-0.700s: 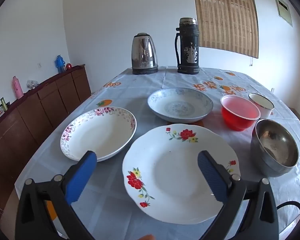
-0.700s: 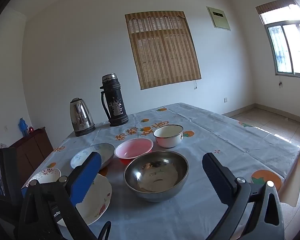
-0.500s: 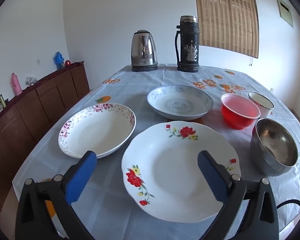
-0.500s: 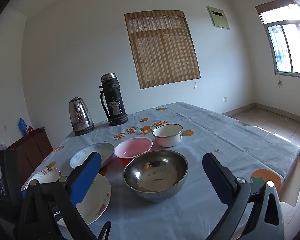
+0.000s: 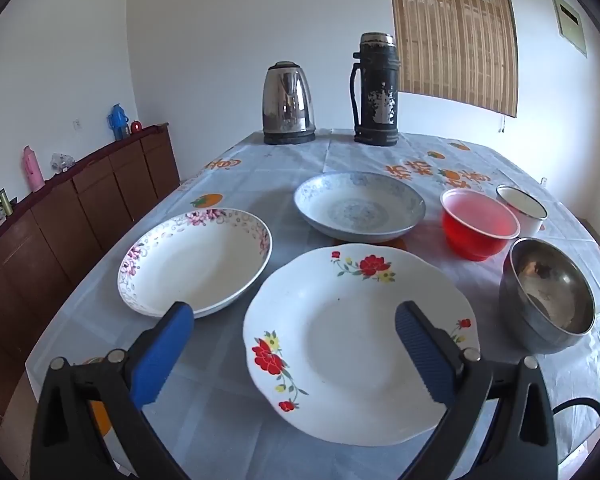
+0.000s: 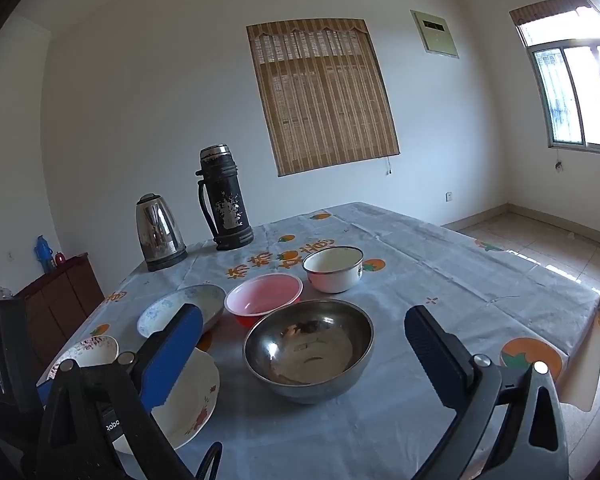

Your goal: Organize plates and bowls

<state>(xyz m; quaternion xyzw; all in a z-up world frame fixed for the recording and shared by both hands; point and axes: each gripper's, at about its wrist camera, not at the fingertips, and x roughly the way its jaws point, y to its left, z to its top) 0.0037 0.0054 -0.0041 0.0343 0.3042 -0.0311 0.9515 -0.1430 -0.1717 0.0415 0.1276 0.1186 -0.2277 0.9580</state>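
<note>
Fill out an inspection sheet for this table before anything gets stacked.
Surface: table under a pale cloth with orange fruit prints.
Job's things: red-flower plate, purple-rimmed plate, blue-patterned plate; red bowl, white enamel bowl, steel bowl; all apart, none stacked.
Clutter: kettle and black flask at the far edge.
Grippers: left claw open above the red-flower plate; right claw open, facing the steel bowl; both empty.
Cables: black cable near the table's near edge.
Surroundings: wooden sideboard, bamboo blind, window.

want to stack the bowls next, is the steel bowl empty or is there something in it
Apparently empty. The steel bowl sits upright on the tablecloth, and its inside shows only bare shiny metal with dark reflections; no food or liquid is distinguishable.
</note>
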